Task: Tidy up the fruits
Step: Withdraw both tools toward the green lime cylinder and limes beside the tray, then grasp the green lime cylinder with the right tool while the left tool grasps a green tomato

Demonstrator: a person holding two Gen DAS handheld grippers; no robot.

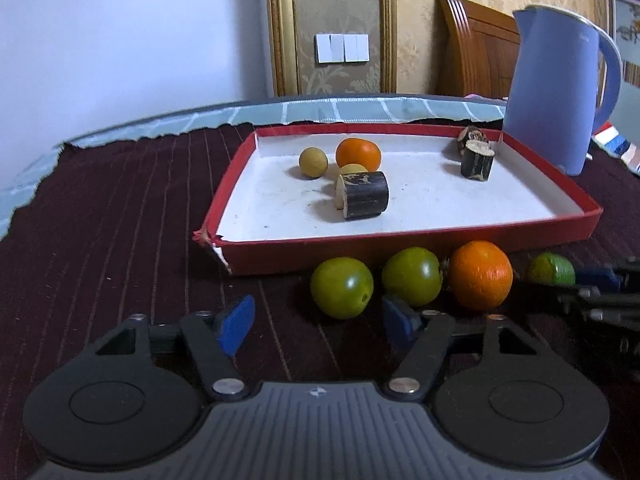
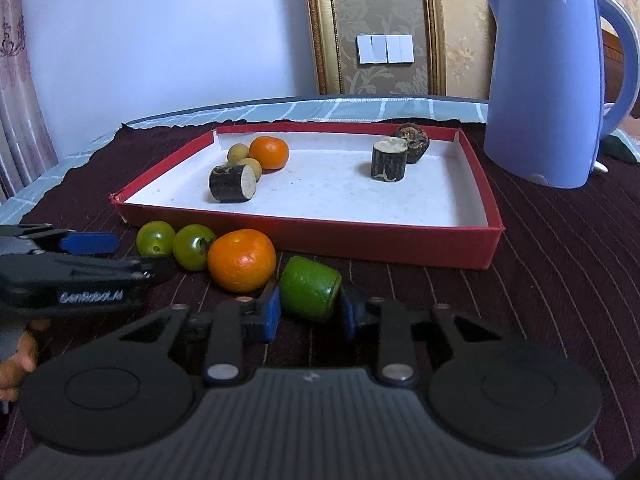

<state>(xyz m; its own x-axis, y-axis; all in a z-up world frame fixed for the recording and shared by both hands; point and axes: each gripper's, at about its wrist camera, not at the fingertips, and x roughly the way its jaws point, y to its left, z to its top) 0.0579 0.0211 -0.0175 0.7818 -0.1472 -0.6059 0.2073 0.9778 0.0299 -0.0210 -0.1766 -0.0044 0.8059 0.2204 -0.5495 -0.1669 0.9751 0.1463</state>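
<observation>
Outside the red tray (image 1: pixel 400 240) (image 2: pixel 360 244), along its near wall, lie two green tomatoes (image 1: pixel 342 292) (image 1: pixel 412 276), an orange (image 1: pixel 480 274) (image 2: pixel 242 260) and a green cut fruit (image 1: pixel 550 268) (image 2: pixel 310 294). My right gripper (image 2: pixel 310 314) is shut on the green cut fruit, a blue pad on each side. My left gripper (image 1: pixel 316 326) is open, and the nearest green tomato lies just ahead between its fingertips, untouched. Inside the tray are an orange (image 1: pixel 358 154), two small yellow fruits (image 1: pixel 313 162) and dark cane pieces (image 1: pixel 362 196) (image 1: pixel 476 164).
A tall blue kettle (image 1: pixel 556 92) (image 2: pixel 548 80) stands at the tray's far right corner. Dark striped cloth (image 1: pixel 120 240) covers the table, with a pale checked cloth at the far edge. A wooden chair back (image 1: pixel 476 44) stands behind. A hand (image 2: pixel 16 360) holds the left gripper.
</observation>
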